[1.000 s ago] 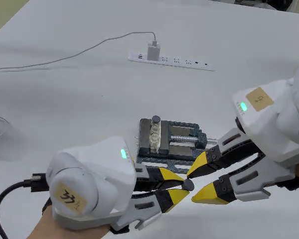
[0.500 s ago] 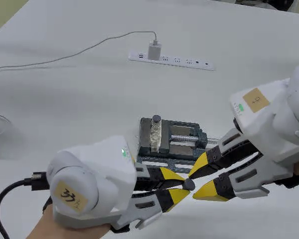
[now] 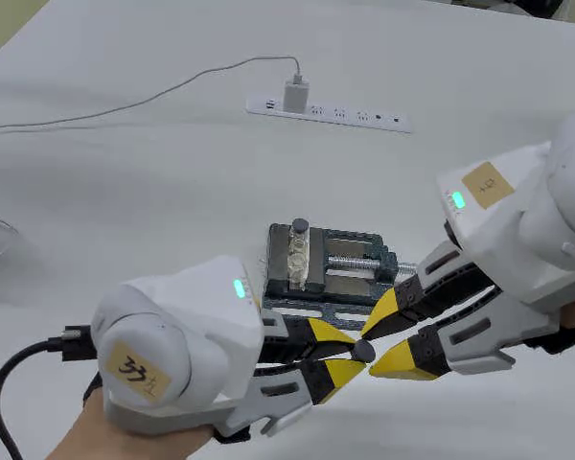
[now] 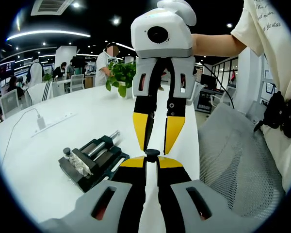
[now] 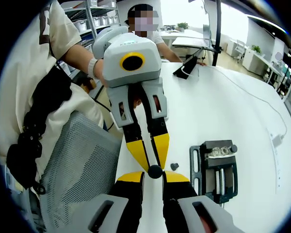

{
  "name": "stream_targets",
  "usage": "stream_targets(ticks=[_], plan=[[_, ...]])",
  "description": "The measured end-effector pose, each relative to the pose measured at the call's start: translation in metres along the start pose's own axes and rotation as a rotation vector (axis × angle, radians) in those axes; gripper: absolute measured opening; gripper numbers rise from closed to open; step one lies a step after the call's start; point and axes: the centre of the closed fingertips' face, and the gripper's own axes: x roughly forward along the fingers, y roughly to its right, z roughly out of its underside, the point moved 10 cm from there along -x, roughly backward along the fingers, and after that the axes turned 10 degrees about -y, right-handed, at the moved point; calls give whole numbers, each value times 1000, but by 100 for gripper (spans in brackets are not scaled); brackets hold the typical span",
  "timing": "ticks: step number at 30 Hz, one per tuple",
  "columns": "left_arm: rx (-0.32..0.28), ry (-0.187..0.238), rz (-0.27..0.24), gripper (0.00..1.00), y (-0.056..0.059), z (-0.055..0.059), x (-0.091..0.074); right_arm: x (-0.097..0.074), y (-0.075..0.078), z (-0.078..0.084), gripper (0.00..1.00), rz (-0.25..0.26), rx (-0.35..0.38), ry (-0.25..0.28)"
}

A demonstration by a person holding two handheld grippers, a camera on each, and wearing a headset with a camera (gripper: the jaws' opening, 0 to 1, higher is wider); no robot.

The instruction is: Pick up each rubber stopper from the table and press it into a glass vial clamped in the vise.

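Observation:
A dark rubber stopper [image 3: 364, 352] is held above the table's near edge, and my left gripper [image 3: 356, 356] is shut on it. My right gripper [image 3: 371, 353] comes in from the right, its yellow fingertips [image 3: 395, 363] open and straddling the same stopper. In the left gripper view the stopper [image 4: 152, 154] sits at my own tips. Behind stands the dark vise [image 3: 340, 278] with clear glass vials [image 3: 297, 261] clamped in it, one end capped by a stopper [image 3: 300, 226]. In the right gripper view another loose stopper [image 5: 174, 166] lies on the table beside the vise [image 5: 216, 170].
A white power strip [image 3: 345, 117] with a plugged-in charger [image 3: 295, 97] and its cable lies at the back. A black cable [image 3: 10, 383] trails from the left gripper. A mesh chair [image 5: 72, 170] stands by the table's near edge; people stand in the background.
My right gripper has edged closer and its jaws have narrowed around the stopper that the left gripper holds. The vise has not moved.

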Motion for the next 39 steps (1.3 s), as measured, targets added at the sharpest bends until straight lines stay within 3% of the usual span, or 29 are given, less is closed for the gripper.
stream_targets(ticks=[18,29,39], plan=[[-12,-4,1,4,2,-1,2,0,1,0,8,5,26,-26],[78,-47,-19,4,6,-5,3,0,2,1,7,-19,64,-37],[92,-58,-16,4,7,-5,4,1,2,2,6,-30,90,-47]])
